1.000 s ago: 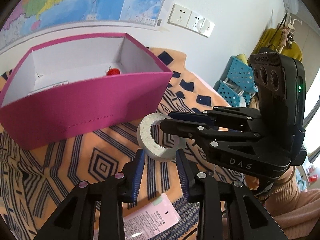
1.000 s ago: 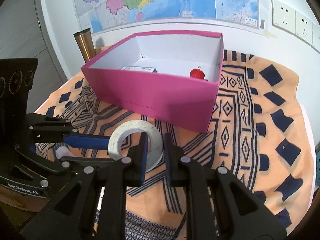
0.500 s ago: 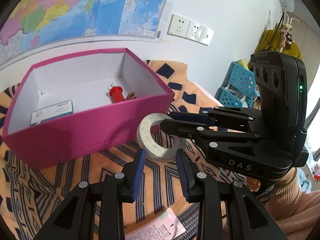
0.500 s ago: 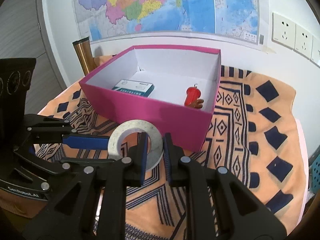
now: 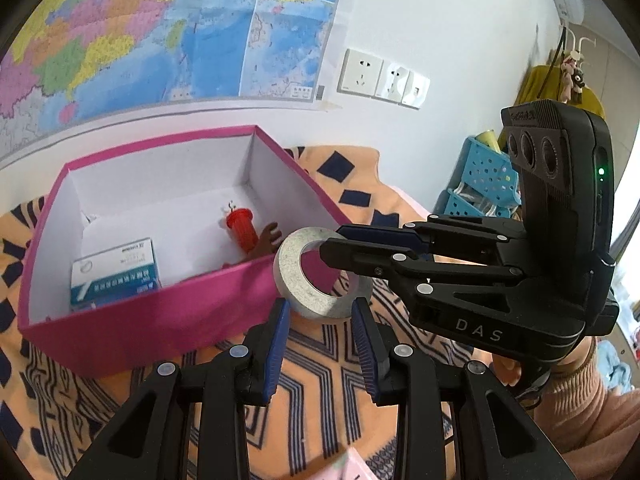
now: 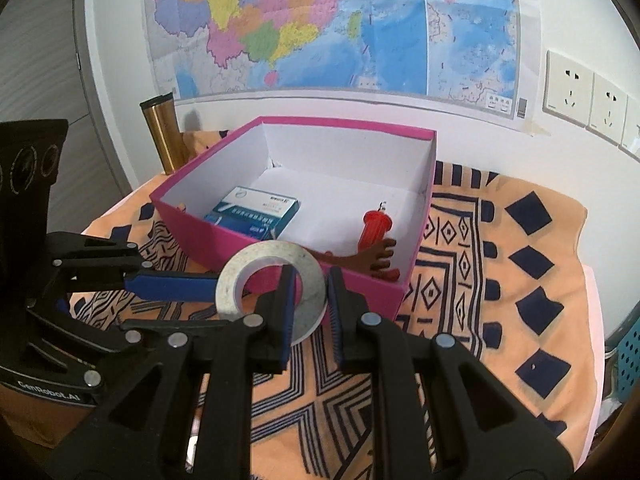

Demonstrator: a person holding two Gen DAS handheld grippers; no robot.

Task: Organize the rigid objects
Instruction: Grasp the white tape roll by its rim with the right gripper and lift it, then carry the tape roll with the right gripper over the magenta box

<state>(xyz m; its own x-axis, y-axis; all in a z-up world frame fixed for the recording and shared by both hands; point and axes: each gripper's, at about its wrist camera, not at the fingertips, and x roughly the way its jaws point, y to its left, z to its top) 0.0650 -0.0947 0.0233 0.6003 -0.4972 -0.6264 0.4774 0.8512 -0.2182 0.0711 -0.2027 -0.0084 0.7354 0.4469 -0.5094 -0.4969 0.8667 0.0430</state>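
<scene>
Currently the right gripper (image 6: pixel 308 304) pinches a tape roll (image 6: pixel 271 292) by its wall, just short of the pink box (image 5: pixel 168 320); the left gripper (image 5: pixel 320 340), spread, grips nothing. Carried low, the roll could catch the box's near wall.

wall map (image 6: pixel 328 28), 3 wall sockets (image 5: pixel 382 78), gold tumbler (image 6: pixel 164 136), blue baskets (image 5: pixel 480 184)

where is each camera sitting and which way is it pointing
Left wrist: sits on the left gripper, facing along its open fingers toward the pink box and wall map; the right gripper reaches in from the right, holding the tape roll, with a sleeved arm below it.
Right wrist: sits on the right gripper, whose fingers pinch the tape roll, facing the box and map; the left gripper shows at left.
Shared: box, tape roll, blue carton, red item, patterned cloth, map, sockets.
</scene>
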